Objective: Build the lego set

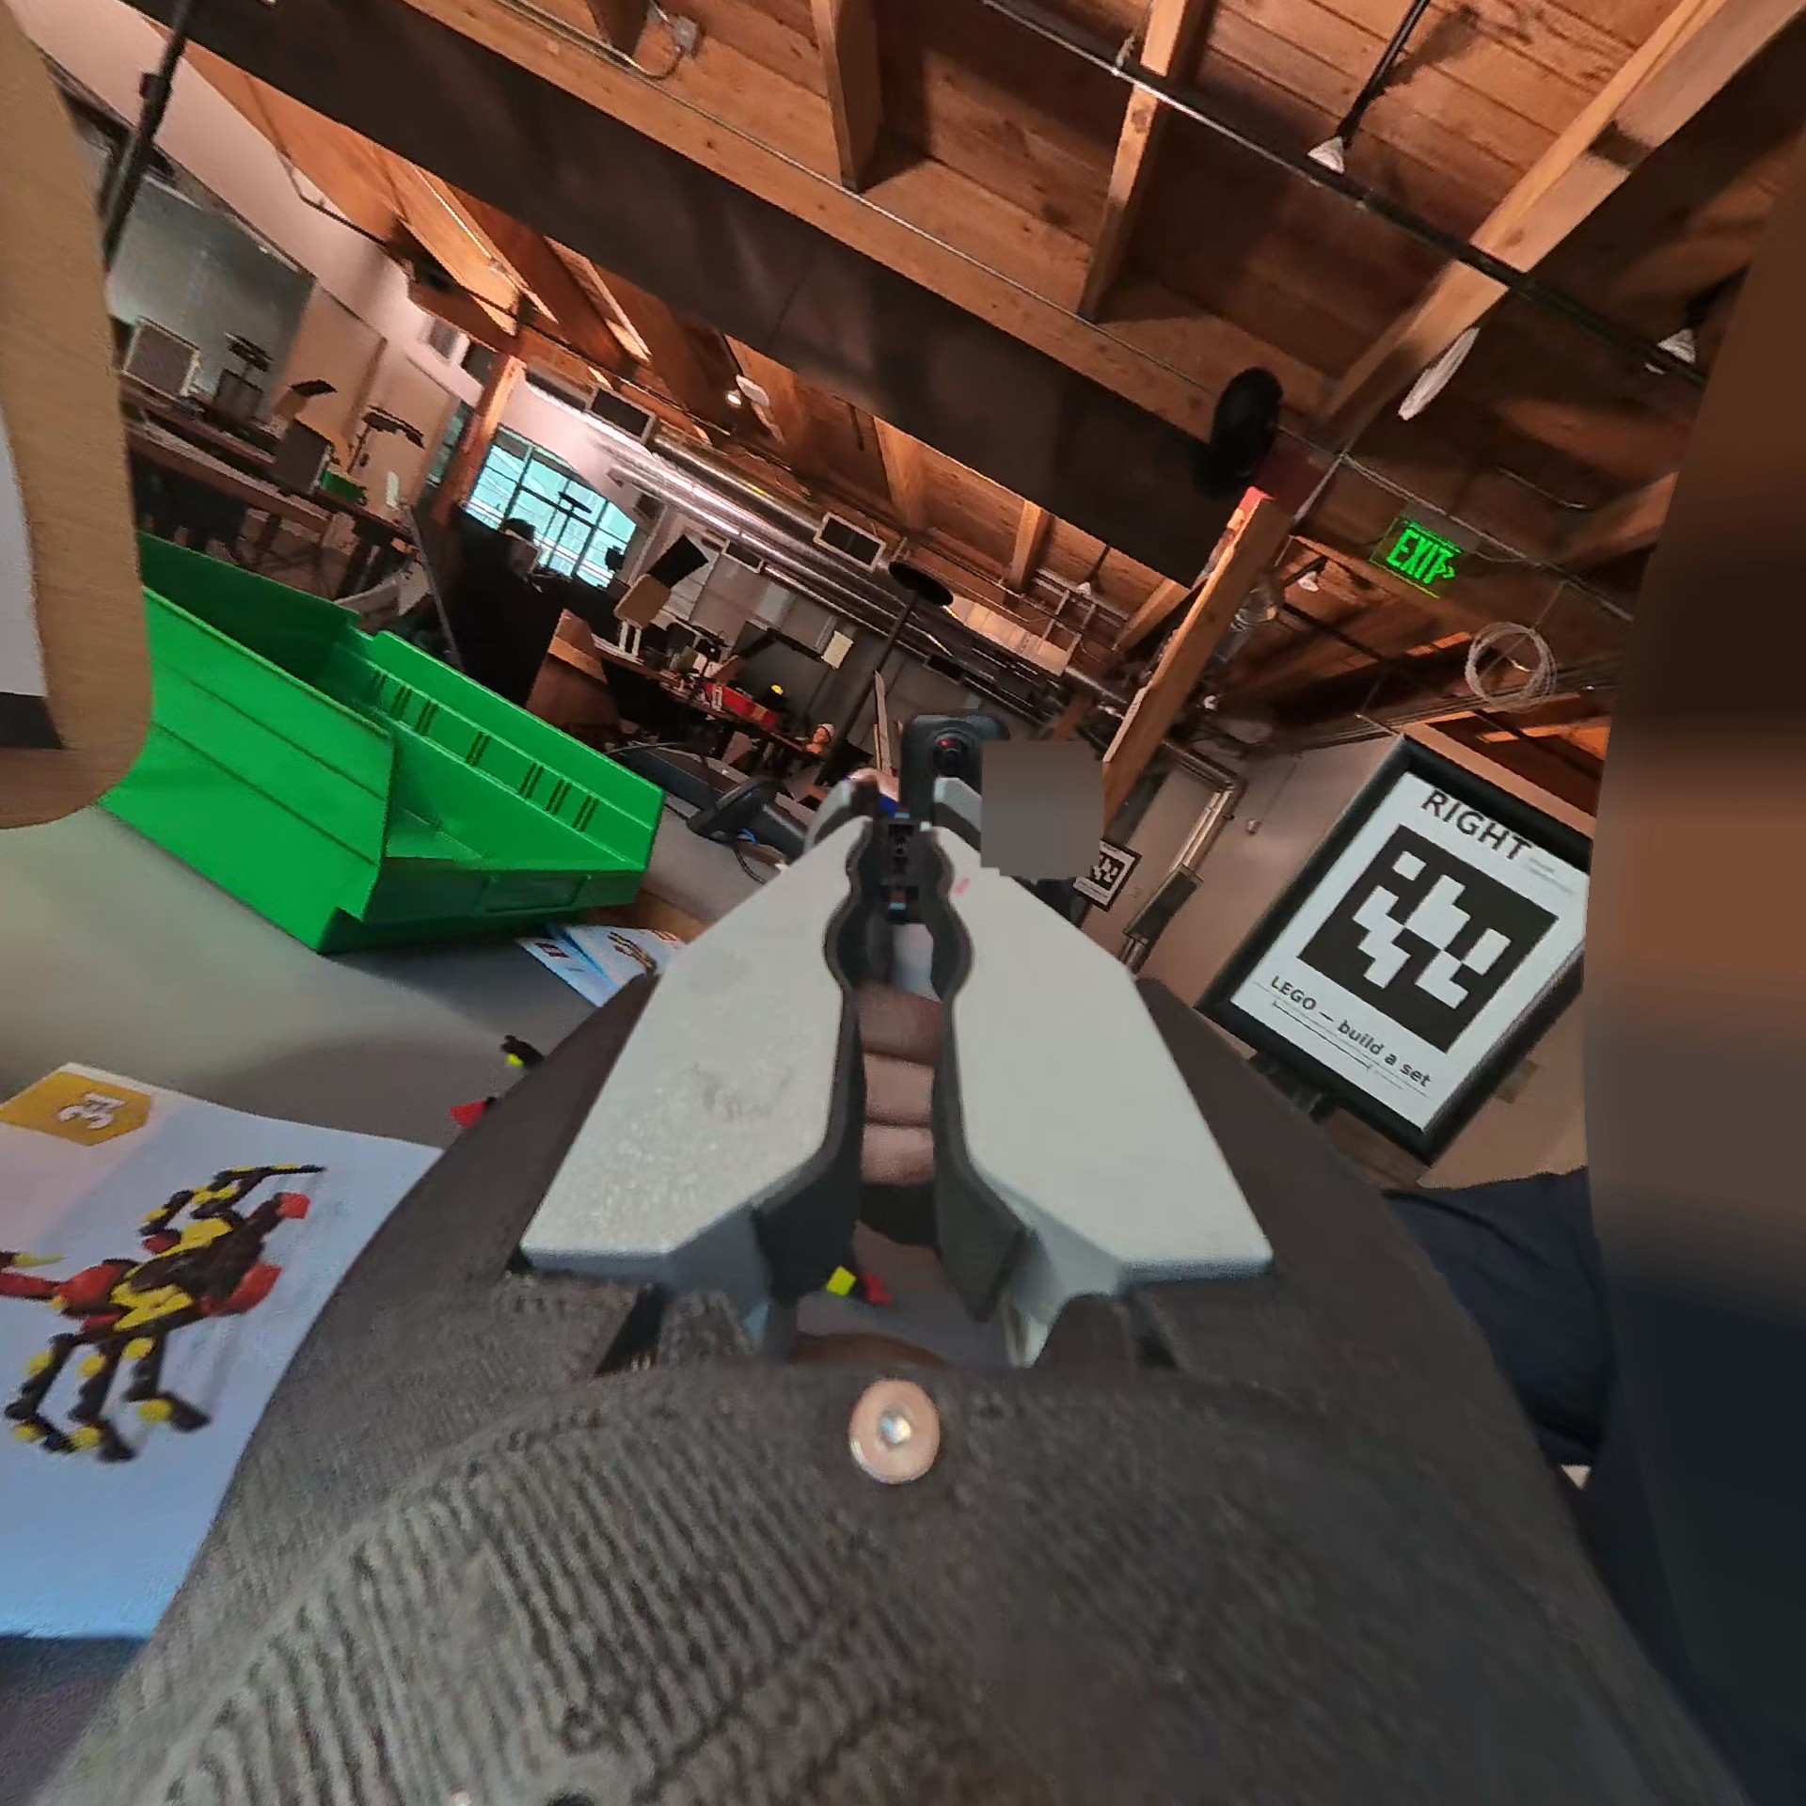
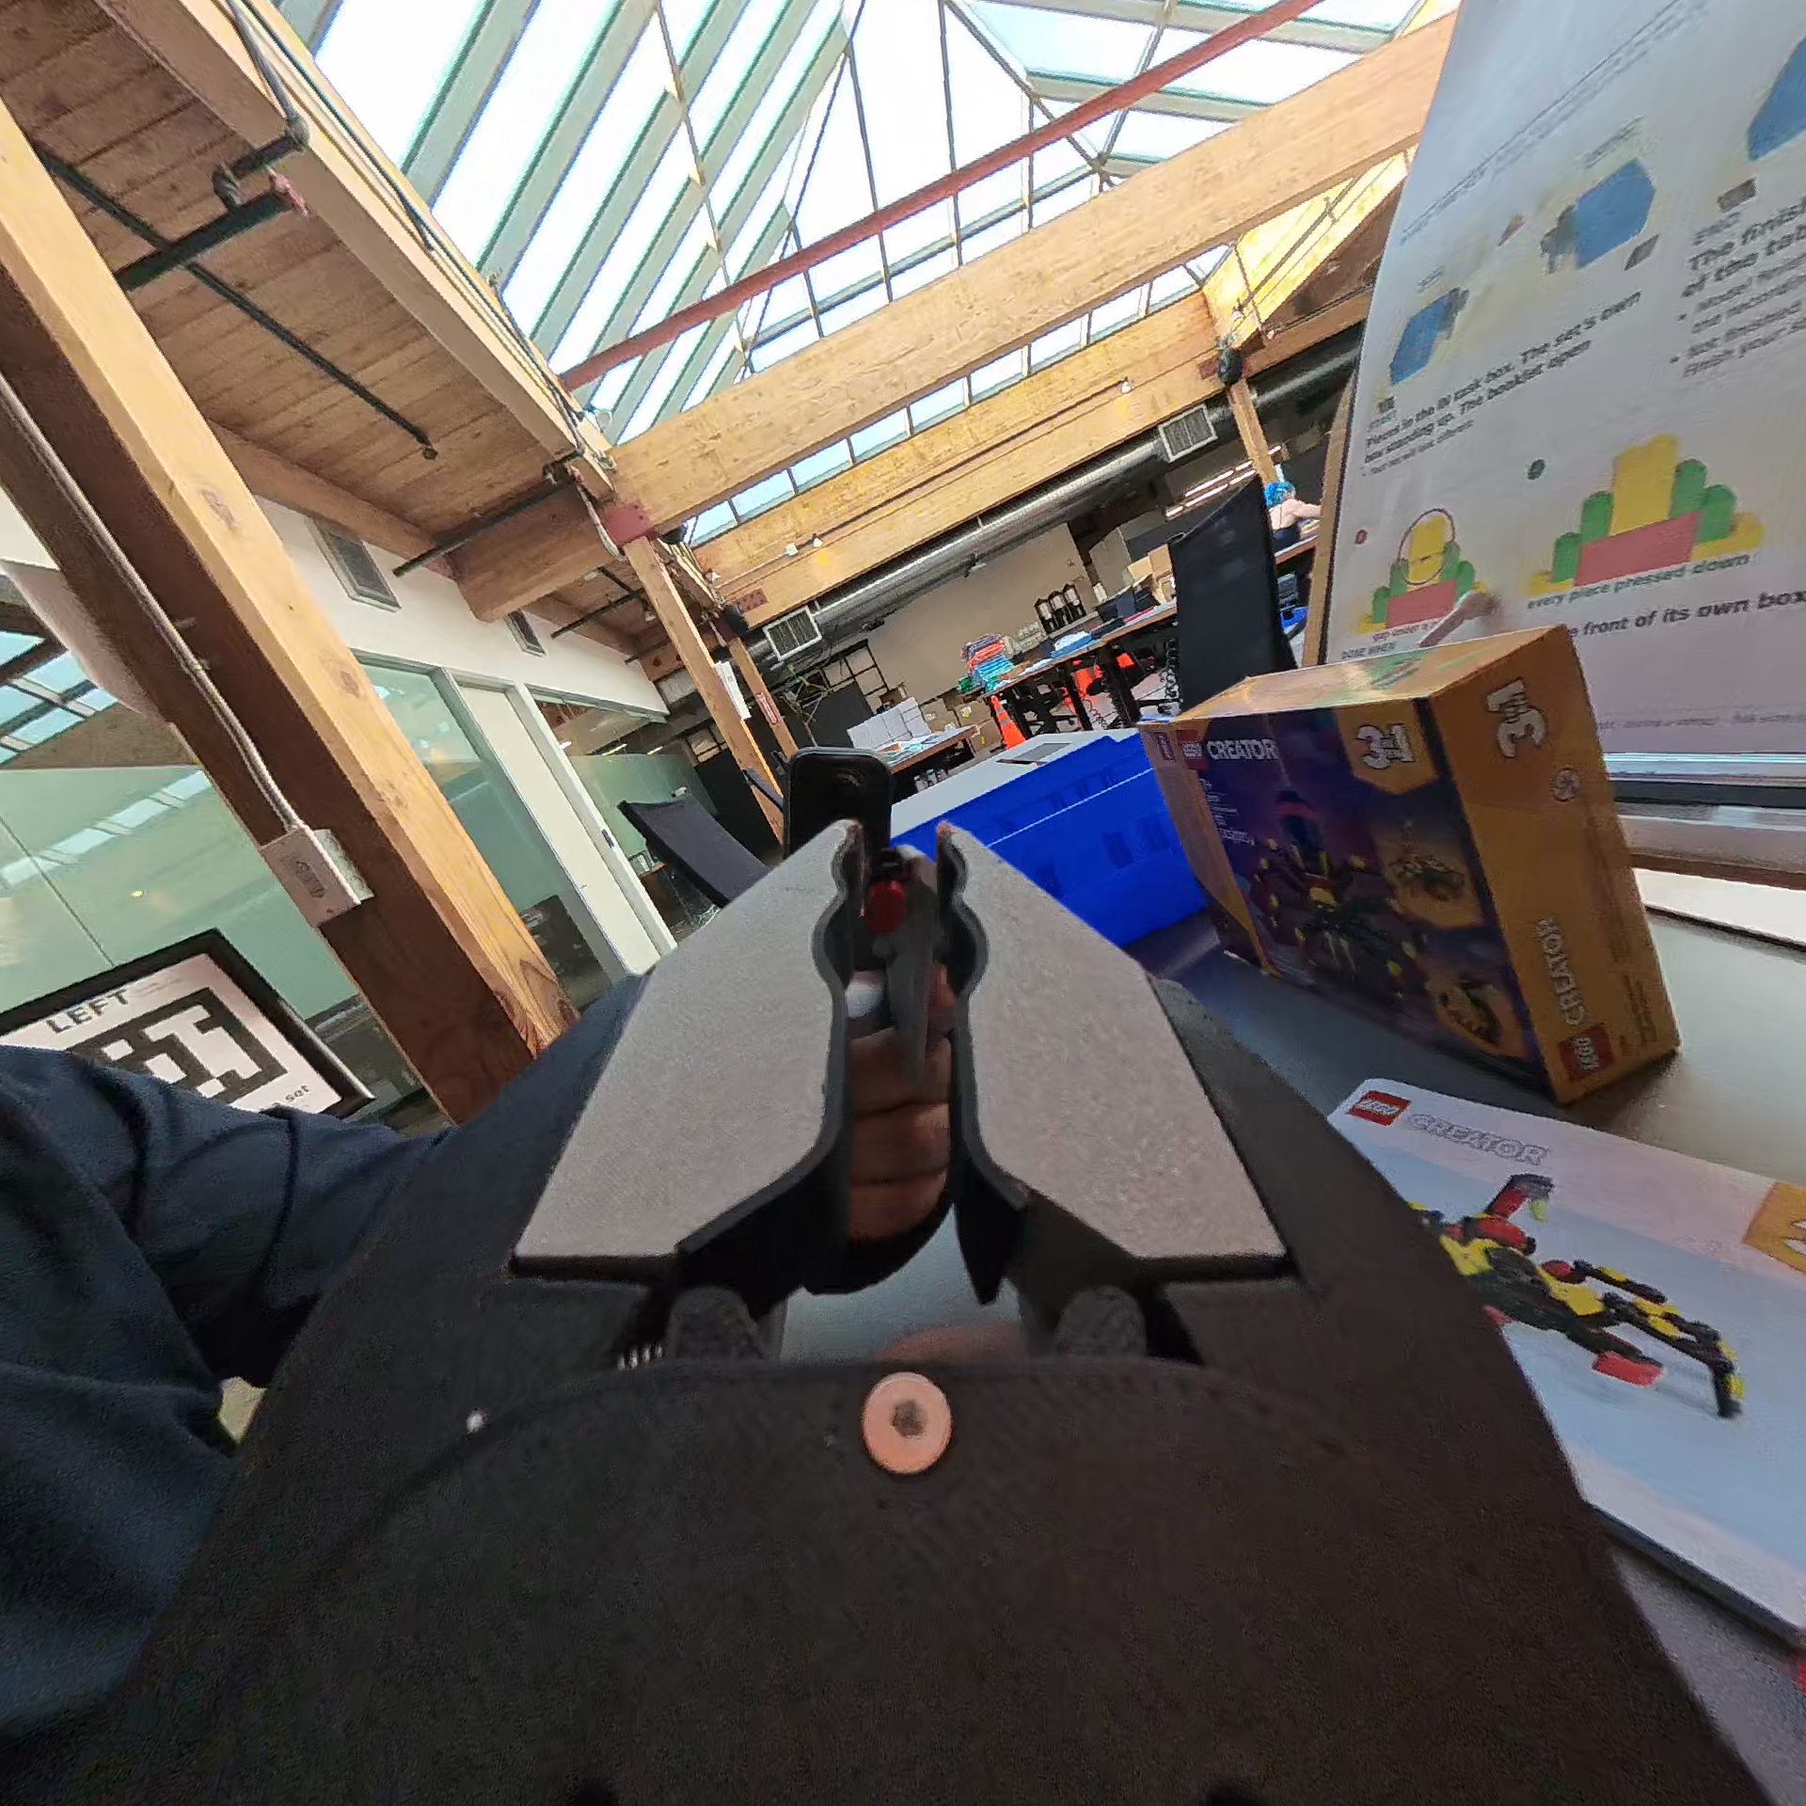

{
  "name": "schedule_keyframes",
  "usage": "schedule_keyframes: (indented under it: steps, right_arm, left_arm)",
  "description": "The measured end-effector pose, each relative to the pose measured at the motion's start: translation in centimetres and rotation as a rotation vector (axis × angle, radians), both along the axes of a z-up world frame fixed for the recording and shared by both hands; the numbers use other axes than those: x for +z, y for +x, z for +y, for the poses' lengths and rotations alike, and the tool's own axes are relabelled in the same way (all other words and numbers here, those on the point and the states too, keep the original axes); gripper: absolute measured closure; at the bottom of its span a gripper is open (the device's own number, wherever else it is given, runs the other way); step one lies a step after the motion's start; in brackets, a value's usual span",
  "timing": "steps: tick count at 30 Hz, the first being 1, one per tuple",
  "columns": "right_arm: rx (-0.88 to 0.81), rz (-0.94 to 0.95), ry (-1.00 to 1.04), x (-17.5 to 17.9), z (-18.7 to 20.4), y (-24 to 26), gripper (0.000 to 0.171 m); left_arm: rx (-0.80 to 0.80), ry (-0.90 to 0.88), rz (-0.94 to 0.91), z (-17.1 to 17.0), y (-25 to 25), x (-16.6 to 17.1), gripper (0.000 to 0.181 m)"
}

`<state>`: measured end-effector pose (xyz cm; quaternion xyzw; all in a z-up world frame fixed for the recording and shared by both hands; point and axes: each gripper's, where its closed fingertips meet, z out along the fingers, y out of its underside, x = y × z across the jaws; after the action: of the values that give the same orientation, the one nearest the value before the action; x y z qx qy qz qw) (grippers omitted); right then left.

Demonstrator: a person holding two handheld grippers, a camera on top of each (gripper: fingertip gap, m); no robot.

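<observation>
Grey-fingered, the left gripper (image 1: 894, 850) pinches a small black lego piece (image 1: 897, 865) at twelve o'clock while the right gripper (image 2: 894, 860) nips what seems a red-tipped piece (image 2: 885, 904), both raised tip-to-tip, so misaligned pressing could pop either free.

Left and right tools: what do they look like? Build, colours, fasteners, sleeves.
Both match: the left tool and right tool each have two flat, light grey, textured fingers with dark scalloped inner pads, on a black ribbed printed body with one copper-coloured screw at centre. A small black camera tops the far tool. Dark navy sleeve. No cables visible.
</observation>
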<state>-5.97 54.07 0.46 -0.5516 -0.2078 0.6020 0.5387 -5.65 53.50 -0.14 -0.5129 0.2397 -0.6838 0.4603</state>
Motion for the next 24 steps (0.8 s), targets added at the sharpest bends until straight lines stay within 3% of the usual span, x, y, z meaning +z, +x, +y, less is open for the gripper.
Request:
schedule_keyframes:
  steps: [6, 11, 16, 24]
  right_arm:
    - [0.050, 0.023, -0.037, -0.3, -0.3, -0.7, 0.165]
    - [0.092, 0.163, -0.116, 0.1, -0.1, -0.7, 0.164]
    - [-0.049, 0.156, -0.084, 0.7, 0.3, -0.7, 0.171]
    - [-0.136, 0.137, -0.021, 1.0, -0.1, -0.4, 0.171]
  left_arm:
    - [-0.006, -0.002, 0.010, -0.8, 1.0, -0.2, 0.176]
    - [0.012, -0.008, -0.020, -0.8, 0.8, 0.1, 0.177]
    - [0.080, -0.040, -0.061, 0.0, 0.5, 0.7, 0.177]
    - [0.143, -0.002, -0.023, -0.2, 0.6, 1.1, 0.178]
